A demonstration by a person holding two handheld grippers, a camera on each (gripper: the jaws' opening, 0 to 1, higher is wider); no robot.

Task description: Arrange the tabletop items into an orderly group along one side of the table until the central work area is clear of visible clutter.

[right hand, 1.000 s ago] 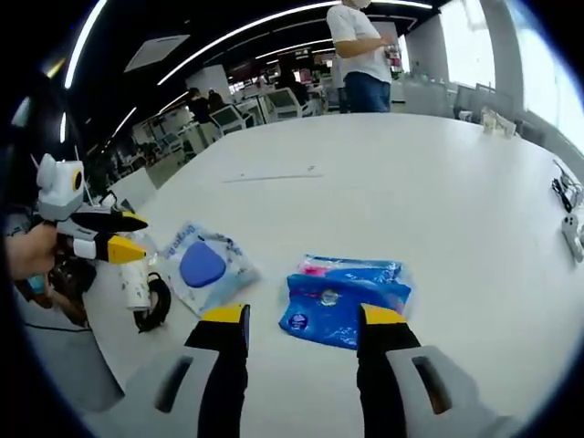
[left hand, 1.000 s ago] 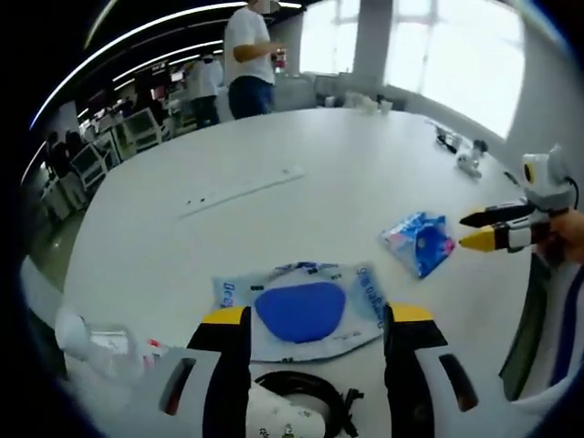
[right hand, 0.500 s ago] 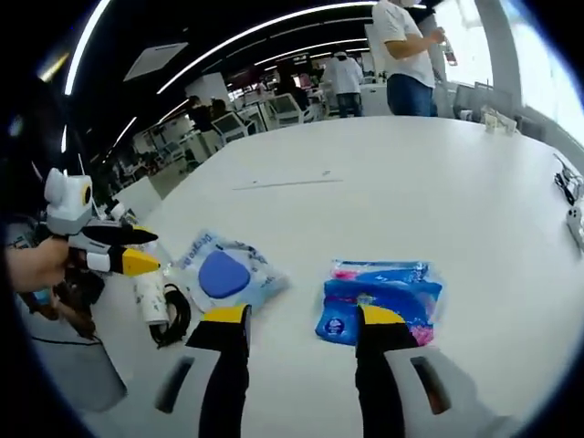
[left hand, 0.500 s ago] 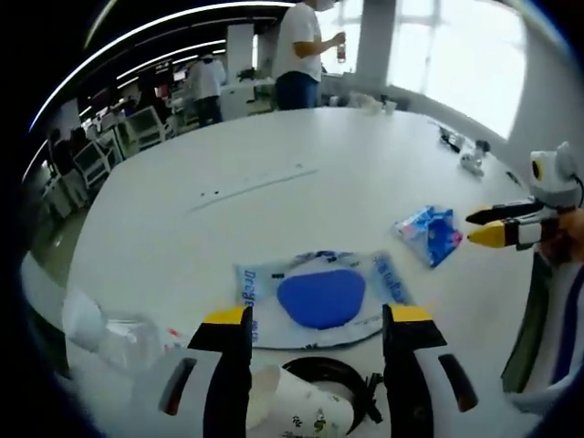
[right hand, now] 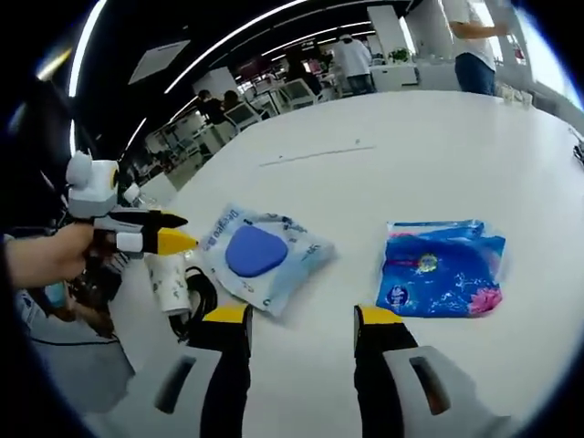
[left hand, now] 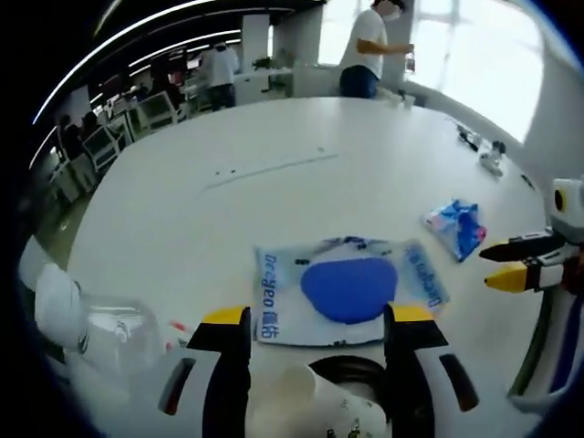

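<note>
A clear packet holding a blue pad (left hand: 347,290) lies flat on the white table (left hand: 274,137), just ahead of my left gripper (left hand: 318,319), whose jaws stand open. A white paper cup (left hand: 306,412) and a black cable coil (left hand: 358,369) lie low between those jaws. A blue wipes packet (left hand: 456,226) sits further right. My right gripper (right hand: 303,319) is open over bare table, with the blue wipes packet (right hand: 443,269) to its right and the pad packet (right hand: 260,255) ahead to its left. The left gripper (right hand: 155,233) hovers over the cup (right hand: 169,283).
A clear plastic bottle (left hand: 96,324) lies near the table edge at the left. A thin white strip (left hand: 269,169) lies mid-table, and small items (left hand: 488,155) sit at the far right rim. People (left hand: 370,55) stand beyond the table among desks and chairs.
Both cameras have shifted. The blue wipes packet, earlier between the right gripper's jaws, now lies off to their right. The left gripper view has drawn back, showing more of the cup and bottle.
</note>
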